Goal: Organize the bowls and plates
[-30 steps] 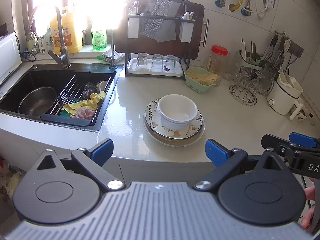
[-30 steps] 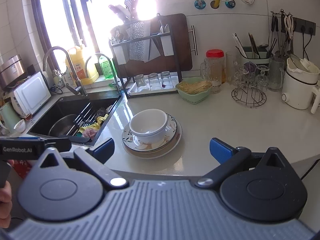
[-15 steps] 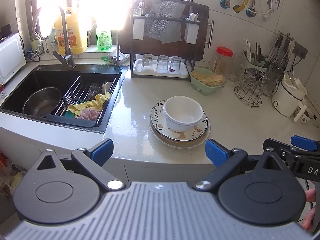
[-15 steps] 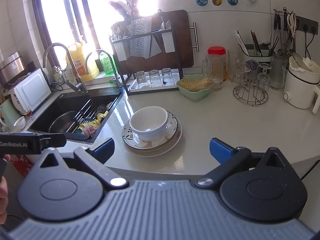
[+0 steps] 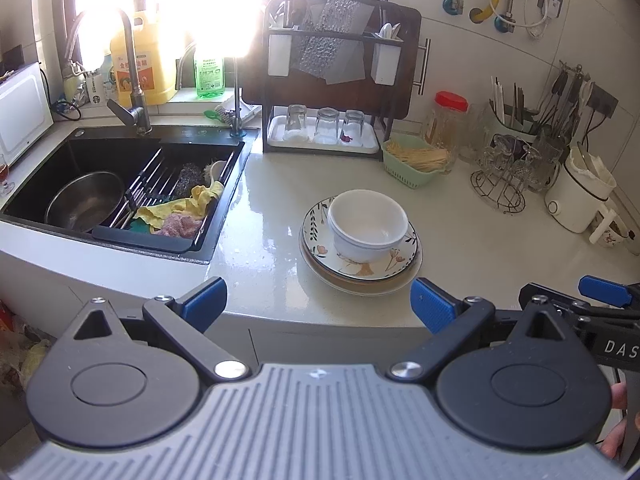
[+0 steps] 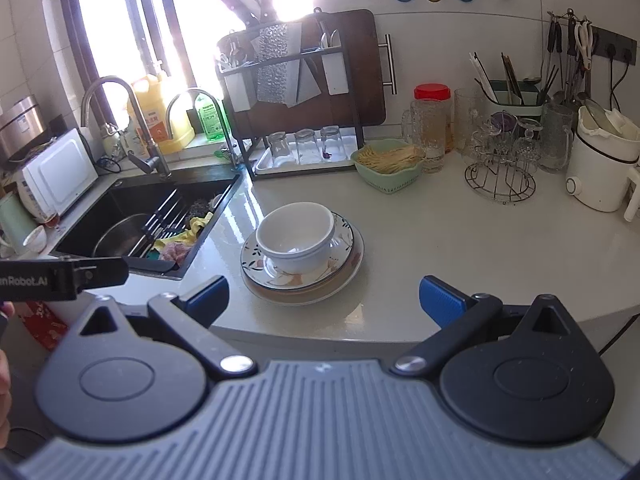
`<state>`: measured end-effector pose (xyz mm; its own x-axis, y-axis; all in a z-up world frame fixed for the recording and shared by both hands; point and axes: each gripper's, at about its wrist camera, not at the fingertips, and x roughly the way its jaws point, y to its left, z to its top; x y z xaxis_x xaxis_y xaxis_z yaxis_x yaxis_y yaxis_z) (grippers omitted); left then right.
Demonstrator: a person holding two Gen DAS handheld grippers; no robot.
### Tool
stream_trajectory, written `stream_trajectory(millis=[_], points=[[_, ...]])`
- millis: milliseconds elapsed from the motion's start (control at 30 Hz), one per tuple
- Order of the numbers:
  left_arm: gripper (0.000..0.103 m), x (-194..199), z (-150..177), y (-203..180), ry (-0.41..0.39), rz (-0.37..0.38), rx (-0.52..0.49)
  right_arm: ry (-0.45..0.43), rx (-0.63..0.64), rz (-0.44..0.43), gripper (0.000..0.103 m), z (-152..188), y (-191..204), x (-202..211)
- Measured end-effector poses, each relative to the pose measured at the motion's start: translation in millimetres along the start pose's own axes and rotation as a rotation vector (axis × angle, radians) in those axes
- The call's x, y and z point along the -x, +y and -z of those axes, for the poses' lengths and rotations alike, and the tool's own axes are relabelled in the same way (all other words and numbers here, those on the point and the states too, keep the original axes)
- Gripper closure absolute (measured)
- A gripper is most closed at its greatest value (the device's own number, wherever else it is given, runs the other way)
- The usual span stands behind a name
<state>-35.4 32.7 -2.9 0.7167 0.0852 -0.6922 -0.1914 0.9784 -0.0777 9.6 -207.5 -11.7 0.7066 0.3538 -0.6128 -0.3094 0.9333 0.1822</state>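
Two nested white bowls stand on a stack of floral plates on the pale countertop. My left gripper is open and empty, held in front of the counter edge, short of the stack. My right gripper is open and empty, also in front of the counter edge, facing the stack. The right gripper shows at the right edge of the left wrist view.
A black sink with a steel bowl and cloths lies left. A dish rack with upturned glasses stands behind. A green basket, a red-lid jar, a wire glass stand and a white kettle stand right.
Both grippers have drifted slightly, so the stack sits a little further right in the left view. Both stay open.
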Motion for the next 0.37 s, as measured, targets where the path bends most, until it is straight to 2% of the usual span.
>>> stream_trajectory(millis=[367], points=[[0.003, -6.7, 1.4, -0.7, 0.018, 0.0, 0.004, 0.009, 0.001, 0.003, 0.0, -0.9, 1.9, -1.9]])
